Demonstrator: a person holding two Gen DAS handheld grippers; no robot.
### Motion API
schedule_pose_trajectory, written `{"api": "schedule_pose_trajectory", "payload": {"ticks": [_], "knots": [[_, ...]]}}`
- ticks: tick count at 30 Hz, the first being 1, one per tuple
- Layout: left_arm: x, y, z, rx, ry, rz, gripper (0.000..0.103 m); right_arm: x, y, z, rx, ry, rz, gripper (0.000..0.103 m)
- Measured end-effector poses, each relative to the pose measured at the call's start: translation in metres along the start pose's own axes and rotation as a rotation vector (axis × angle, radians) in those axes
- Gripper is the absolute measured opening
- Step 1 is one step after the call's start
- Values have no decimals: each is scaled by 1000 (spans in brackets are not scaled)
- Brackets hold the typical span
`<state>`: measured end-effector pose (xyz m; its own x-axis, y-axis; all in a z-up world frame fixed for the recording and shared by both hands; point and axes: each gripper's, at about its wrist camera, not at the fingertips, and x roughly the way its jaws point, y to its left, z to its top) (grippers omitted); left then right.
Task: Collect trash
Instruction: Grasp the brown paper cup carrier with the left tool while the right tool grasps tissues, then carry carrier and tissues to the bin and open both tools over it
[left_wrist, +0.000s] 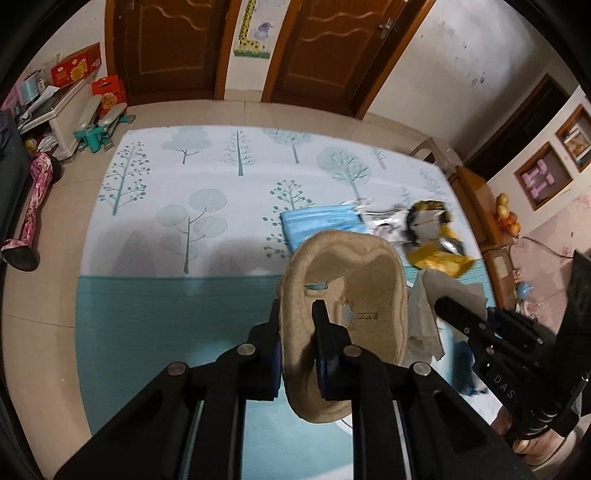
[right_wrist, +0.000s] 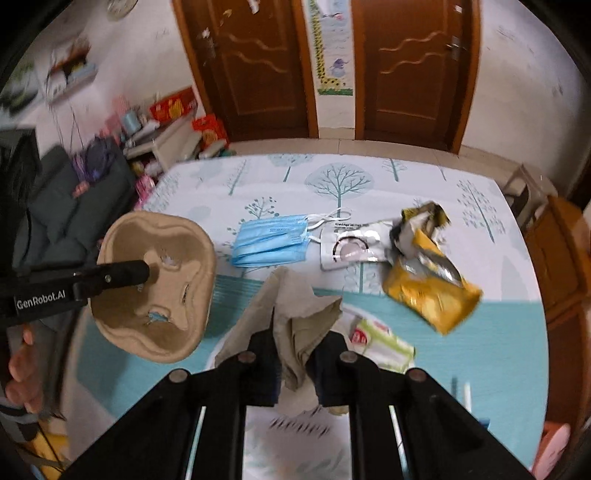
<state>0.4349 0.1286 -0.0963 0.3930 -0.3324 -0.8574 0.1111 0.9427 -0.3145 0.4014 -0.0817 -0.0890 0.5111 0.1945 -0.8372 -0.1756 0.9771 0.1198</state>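
My left gripper (left_wrist: 297, 314) is shut on the wall of a brown pulp cup carrier (left_wrist: 347, 295), held above the mat; the same carrier (right_wrist: 155, 284) shows at the left of the right wrist view. My right gripper (right_wrist: 299, 332) is shut on a crumpled beige paper napkin (right_wrist: 295, 306), also lifted; the napkin (left_wrist: 424, 314) hangs beside the carrier in the left wrist view. On the tree-print mat (right_wrist: 369, 177) lie a blue face mask (right_wrist: 269, 240), a white pouch (right_wrist: 351, 247) and a torn yellow snack bag (right_wrist: 428, 284). A green-and-white wrapper (right_wrist: 384, 343) lies nearer.
Two brown doors (right_wrist: 258, 66) stand beyond the mat. A white cabinet with red boxes (left_wrist: 74, 70) and clutter sits at the left. Wooden furniture (right_wrist: 561, 251) lines the mat's right edge. A hand (right_wrist: 22, 369) holds the left gripper's handle.
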Motion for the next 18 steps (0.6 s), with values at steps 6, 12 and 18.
{"api": "schedule_pose_trajectory", "payload": {"ticks": [6,12,18], "knots": [[-47,-16,-30,-9,-42,-28,12,-49,-4,-23,105,-54,79,12],[-93,-45,-70,9,-81,-51,12,-108,-1,-52,129,-117,134,12],[-139,-78,-121,17,-122,-61,12,-167,-2,-95,131,-166,182,12]]}}
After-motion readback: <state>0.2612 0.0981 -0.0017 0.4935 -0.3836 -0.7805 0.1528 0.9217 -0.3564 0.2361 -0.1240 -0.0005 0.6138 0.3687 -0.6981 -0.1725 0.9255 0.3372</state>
